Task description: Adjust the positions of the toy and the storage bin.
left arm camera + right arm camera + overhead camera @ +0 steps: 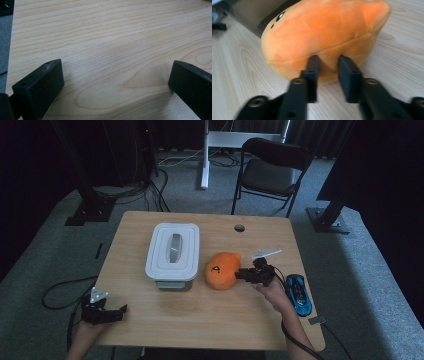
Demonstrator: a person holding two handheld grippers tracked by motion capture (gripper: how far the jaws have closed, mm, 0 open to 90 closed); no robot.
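Right gripper [327,65] is pinching a fold of the orange plush [324,32], jaws narrow.
Keep squeezing deep before lifting; left gripper [115,80] is idling wide open.

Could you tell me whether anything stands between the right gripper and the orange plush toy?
Nothing visible does. The right gripper is already at the orange plush toy, its jaws pinching a fold of fabric at the toy's near side.

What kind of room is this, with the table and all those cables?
Probably a lab or studio set up for recording. A small wooden table stands on grey carpet, ringed by dark curtains and black stands, with cables on the floor and a folding chair behind it.
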